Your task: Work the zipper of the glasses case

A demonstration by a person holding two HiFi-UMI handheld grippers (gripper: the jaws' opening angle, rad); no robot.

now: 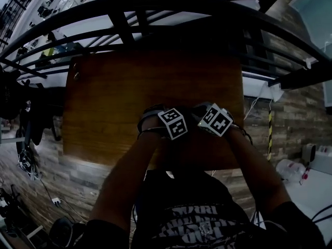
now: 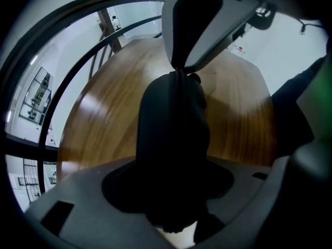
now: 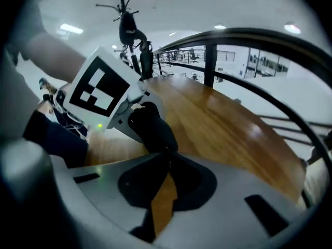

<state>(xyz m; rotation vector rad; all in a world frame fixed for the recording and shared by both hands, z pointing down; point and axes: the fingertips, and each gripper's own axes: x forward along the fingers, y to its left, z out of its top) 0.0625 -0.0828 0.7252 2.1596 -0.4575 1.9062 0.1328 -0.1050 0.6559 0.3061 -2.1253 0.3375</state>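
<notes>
The black glasses case (image 2: 174, 134) stands on end over the wooden table (image 1: 129, 87), and in the left gripper view it fills the space between the jaws. My left gripper (image 3: 136, 110) points straight down and is shut on the case's sides. My right gripper (image 2: 179, 69) comes in from above at a slant. Its tips are pinched together on the zipper pull at the case's top end (image 3: 165, 148). In the head view both marker cubes (image 1: 174, 122) sit side by side near the table's front edge and hide the case.
A dark curved metal railing (image 1: 155, 14) runs past the table's far side. The table's front edge (image 1: 155, 162) lies just under the person's forearms. White cables (image 1: 254, 105) hang at the table's right side.
</notes>
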